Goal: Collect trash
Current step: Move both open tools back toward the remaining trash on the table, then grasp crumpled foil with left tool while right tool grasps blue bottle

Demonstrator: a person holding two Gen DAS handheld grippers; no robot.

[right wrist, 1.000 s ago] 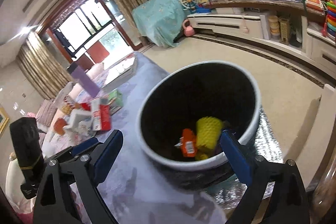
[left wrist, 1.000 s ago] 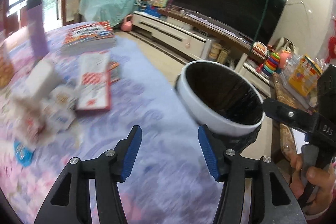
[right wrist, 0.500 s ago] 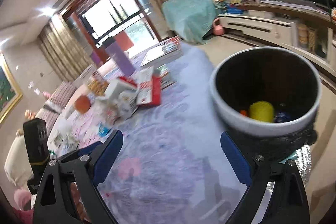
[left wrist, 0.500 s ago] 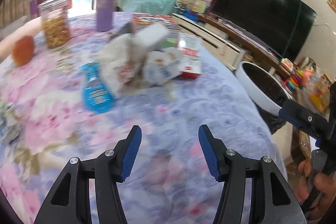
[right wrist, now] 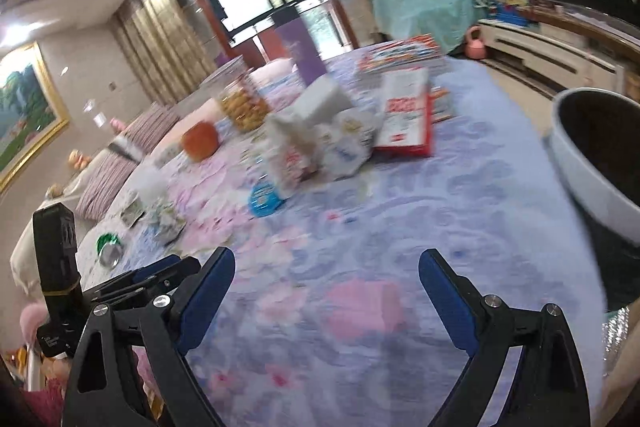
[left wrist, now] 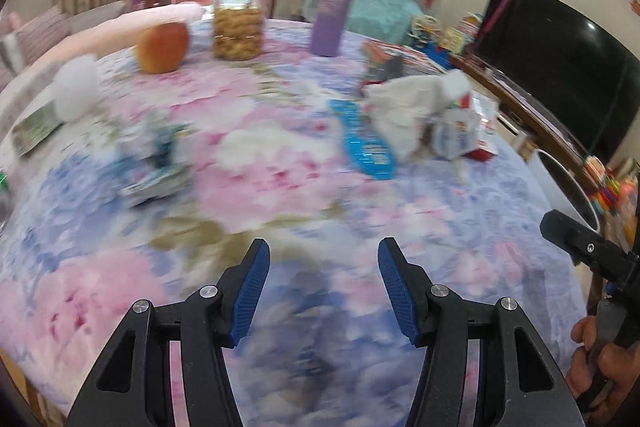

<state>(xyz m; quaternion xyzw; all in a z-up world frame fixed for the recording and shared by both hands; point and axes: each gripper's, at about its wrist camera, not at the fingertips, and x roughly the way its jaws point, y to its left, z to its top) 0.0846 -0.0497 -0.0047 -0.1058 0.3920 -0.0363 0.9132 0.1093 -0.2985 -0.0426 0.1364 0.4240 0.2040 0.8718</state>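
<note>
My left gripper (left wrist: 324,247) is open and empty above the floral tablecloth (left wrist: 280,187). Ahead of it lie a crumpled blue-and-white wrapper (left wrist: 156,163), a flat blue wrapper (left wrist: 368,143) and a heap of crumpled white wrappers (left wrist: 420,115). In the right wrist view my right gripper (right wrist: 328,257) hangs over the cloth, wide open with nothing between its fingers. The wrapper heap (right wrist: 320,139) and the blue wrapper (right wrist: 266,199) are well beyond it. The white trash bin (right wrist: 592,155) with its black liner stands off the table's right edge, also at the bin (left wrist: 560,179).
Farther back on the table are an orange (left wrist: 162,43), a jar of snacks (left wrist: 238,23), a purple bottle (left wrist: 332,15) and a red-and-white box (right wrist: 408,111). A green foil piece (right wrist: 108,247) lies near the left edge. A hand (left wrist: 596,359) grips the right tool.
Both grippers have swung left, away from the bin and across the table. The bin has slid to the right edge of both views and the wrappers have come into view ahead.
</note>
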